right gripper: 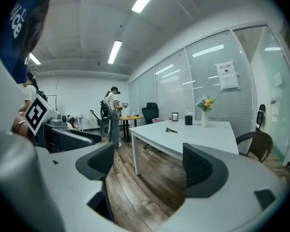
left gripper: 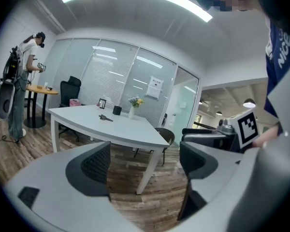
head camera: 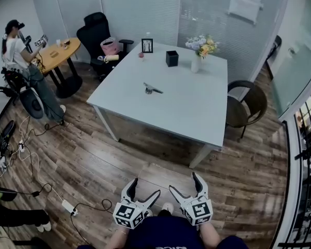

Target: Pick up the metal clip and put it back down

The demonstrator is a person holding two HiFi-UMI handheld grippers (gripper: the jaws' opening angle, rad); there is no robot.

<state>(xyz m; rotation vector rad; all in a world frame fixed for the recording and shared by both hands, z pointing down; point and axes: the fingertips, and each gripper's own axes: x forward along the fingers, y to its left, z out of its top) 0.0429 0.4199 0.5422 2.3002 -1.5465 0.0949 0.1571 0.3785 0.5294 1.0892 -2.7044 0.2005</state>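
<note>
Two things: where's the metal clip (head camera: 152, 89), and am I holding anything?

- Nothing. Your left gripper (head camera: 145, 187) and right gripper (head camera: 184, 181) sit low by your body, fingers (right gripper: 203, 170) spread wide with only wood floor (head camera: 93, 160) showing between them. The clip lies alone mid-surface (head camera: 197, 108), well apart from you, nearer than the black cup (head camera: 171, 58) and flower vase (head camera: 196, 64).

- How will it handle?

- Light, stiff and slick, I'd judge, so it may skate if you nudge it. Pinch across its thicker dark body, not the thin end sticking out.

- Any writing?

- None I can read on the clip; it's too small. Your cubes (head camera: 128, 213) carry square black-and-white markers. The sheet (head camera: 246, 1) on the glass wall is illegible, and your shirt's (head camera: 166, 237) print is cut off.
</note>
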